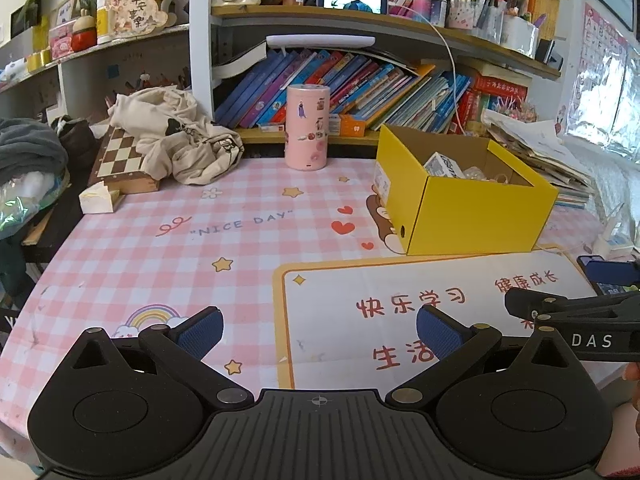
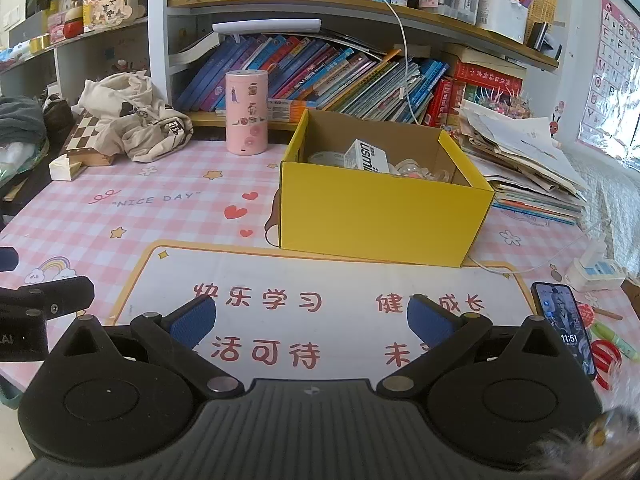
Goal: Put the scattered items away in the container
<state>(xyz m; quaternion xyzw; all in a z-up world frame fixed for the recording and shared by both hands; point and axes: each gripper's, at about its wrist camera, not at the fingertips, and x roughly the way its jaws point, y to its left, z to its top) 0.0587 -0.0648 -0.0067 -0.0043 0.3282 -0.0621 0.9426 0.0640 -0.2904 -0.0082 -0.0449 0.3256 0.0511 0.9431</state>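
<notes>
A yellow cardboard box [image 1: 476, 212] stands open on the pink checked desk; it also shows in the right wrist view [image 2: 380, 216]. Inside lie a white carton [image 2: 366, 156], a tape roll [image 2: 326, 158] and several small clear items. My left gripper [image 1: 320, 334] is open and empty, low over the desk near the front edge, left of the box. My right gripper [image 2: 312, 320] is open and empty over the white printed mat [image 2: 320, 280], in front of the box. The right gripper's side shows in the left wrist view [image 1: 576, 312].
A pink cylinder [image 2: 246, 112] stands behind the box. A chessboard [image 1: 120, 160] with a cream cloth [image 1: 176, 136] lies at back left. A phone [image 2: 566, 328], a charger [image 2: 596, 270] and red and green small items [image 2: 608, 344] lie at right. Paper stacks [image 2: 528, 160] sit right of the box.
</notes>
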